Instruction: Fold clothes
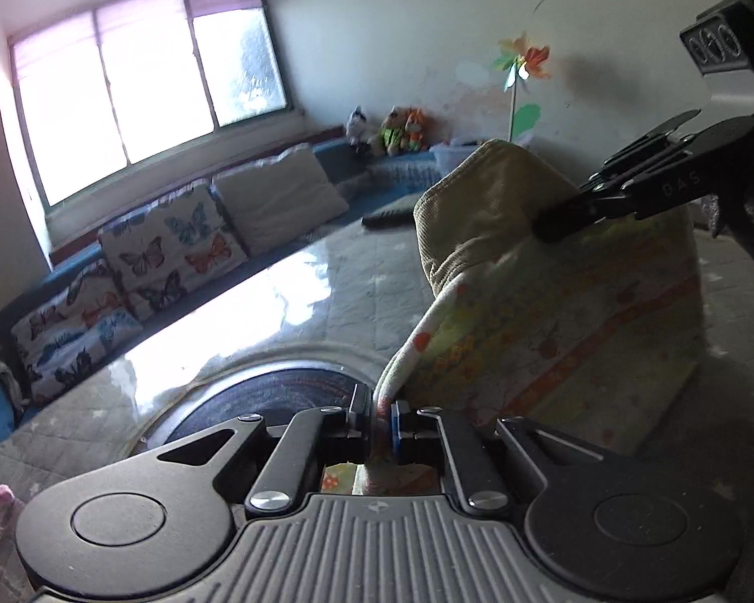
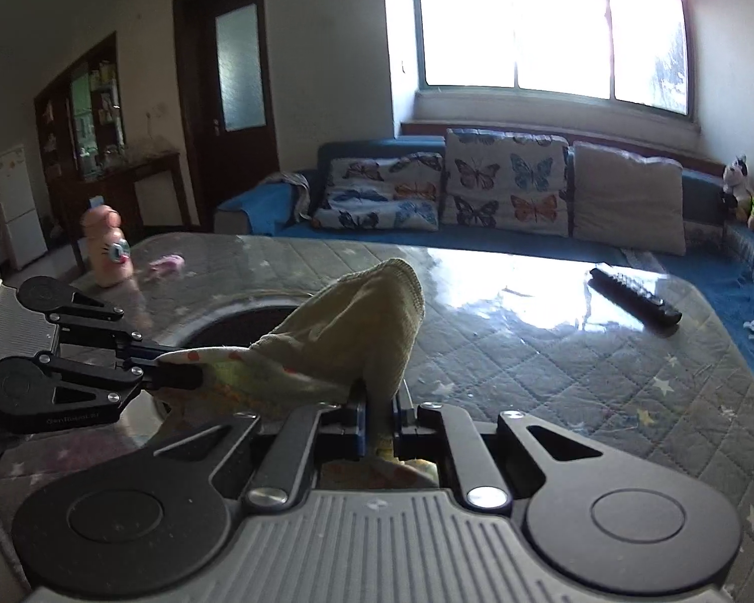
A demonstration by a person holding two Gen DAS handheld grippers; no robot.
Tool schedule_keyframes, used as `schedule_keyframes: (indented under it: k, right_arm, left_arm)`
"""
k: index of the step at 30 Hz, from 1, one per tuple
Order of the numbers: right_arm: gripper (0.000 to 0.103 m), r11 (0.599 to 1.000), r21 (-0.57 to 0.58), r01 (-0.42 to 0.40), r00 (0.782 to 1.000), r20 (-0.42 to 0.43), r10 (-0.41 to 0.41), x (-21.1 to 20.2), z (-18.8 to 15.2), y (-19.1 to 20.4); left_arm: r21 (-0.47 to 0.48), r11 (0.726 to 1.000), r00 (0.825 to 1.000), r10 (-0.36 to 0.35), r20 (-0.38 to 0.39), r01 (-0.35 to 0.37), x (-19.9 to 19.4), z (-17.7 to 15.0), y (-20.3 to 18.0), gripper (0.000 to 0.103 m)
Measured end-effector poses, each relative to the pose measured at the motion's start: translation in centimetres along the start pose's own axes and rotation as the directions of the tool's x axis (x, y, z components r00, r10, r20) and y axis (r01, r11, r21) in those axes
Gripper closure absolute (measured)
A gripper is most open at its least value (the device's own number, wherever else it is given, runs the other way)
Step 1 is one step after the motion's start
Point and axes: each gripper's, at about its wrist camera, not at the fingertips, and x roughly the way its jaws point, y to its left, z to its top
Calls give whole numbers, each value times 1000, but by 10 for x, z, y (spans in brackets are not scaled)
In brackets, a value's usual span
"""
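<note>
A small garment (image 1: 553,301) with an olive ribbed band and a flower-print body hangs in the air between both grippers, above the table. My left gripper (image 1: 383,419) is shut on its printed edge. My right gripper (image 2: 379,424) is shut on the olive band (image 2: 357,331). In the left wrist view the right gripper (image 1: 543,228) comes in from the upper right and pinches the band. In the right wrist view the left gripper (image 2: 186,369) comes in from the left and grips the printed edge.
The table (image 2: 553,352) has a glossy quilted cover with stars. A black remote (image 2: 633,294) lies at its far right. A pink bottle (image 2: 108,246) and a small pink item (image 2: 166,262) sit at its far left. A blue sofa with cushions (image 2: 507,183) stands behind.
</note>
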Motion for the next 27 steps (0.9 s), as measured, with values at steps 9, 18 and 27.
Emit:
schedule_keyframes:
  k: [9,18,27]
  right_arm:
    - [85,995,79,61,996,-73,-55,64,-21,-22]
    - [81,972,169,162,986,-1,-164,25,-50,-32]
    - [91,934,271,233,972,-100,-214,27,-85,-57]
  left_arm:
    - [-106,994,989,16,-147,-32,58,-20,19,86]
    - [-127,983,979,109,-173,-132,62,-28,34,73]
    - [-87,980,970,163,-180,-181,66,-24,29,73]
